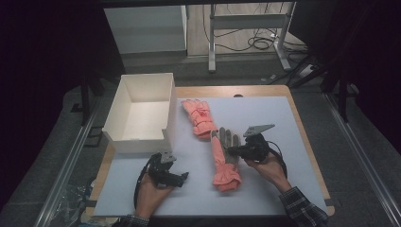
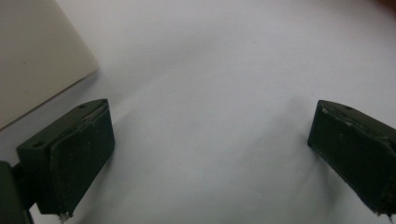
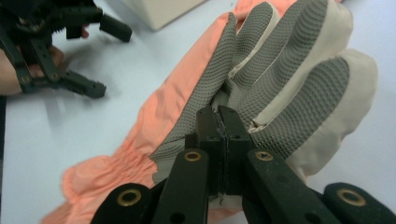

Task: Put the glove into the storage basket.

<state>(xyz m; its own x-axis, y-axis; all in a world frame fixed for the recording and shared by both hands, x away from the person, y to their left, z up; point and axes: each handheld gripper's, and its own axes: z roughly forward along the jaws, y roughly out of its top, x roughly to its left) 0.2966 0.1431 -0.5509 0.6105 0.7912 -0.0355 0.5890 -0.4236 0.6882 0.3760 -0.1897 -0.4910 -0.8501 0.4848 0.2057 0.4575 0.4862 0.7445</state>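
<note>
The right claw (image 3: 218, 122) was clenched on the palm of the nearer glove (image 1: 224, 158), its jaws pinching a fold of the grey textured fabric just below the fingers. That glove lay palm up on the white surface (image 1: 265, 189), cuff toward the person and fingers pointing away, a little apart from the second glove (image 1: 198, 117), which rested farther back beside the open white box (image 1: 142, 113). The left claw (image 1: 174, 174) stood released, jaws wide apart with nothing between them, low over bare surface near the box's front corner.

The work in hand looked like carrying the nearer glove over to the box. To do it well, the pinch probably needed to stay firm, since only a thin fold was caught and slick fabric could slip out under the glove's own weight. Lifting first, enough for the dangling cuff to clear the surface and the box's front wall, would likely beat dragging it. The free left claw could take the cuff end if the glove sagged or swung
</note>
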